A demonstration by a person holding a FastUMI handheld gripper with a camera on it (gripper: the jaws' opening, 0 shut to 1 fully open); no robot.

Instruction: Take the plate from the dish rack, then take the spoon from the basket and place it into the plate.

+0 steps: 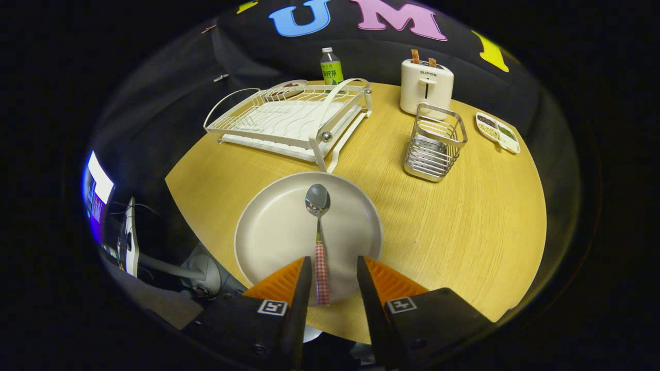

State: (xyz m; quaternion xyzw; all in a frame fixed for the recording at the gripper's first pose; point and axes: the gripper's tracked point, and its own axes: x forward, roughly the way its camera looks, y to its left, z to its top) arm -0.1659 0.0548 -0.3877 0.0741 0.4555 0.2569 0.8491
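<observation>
The hand-held gripper is hovering over the near rim of the plate, its fingers standing apart and gripping nothing. The spoon is lying in the plate, its checked handle resting between the fingers without touching either, its bowl pointing toward the dish rack. The wire basket is sitting beyond on the table. Judging by this, the task is looking finished, with only the pull-back remaining.

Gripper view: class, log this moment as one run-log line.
spoon: in plate | tongs: open, astride handle | basket: beyond | rack: no plate
</observation>
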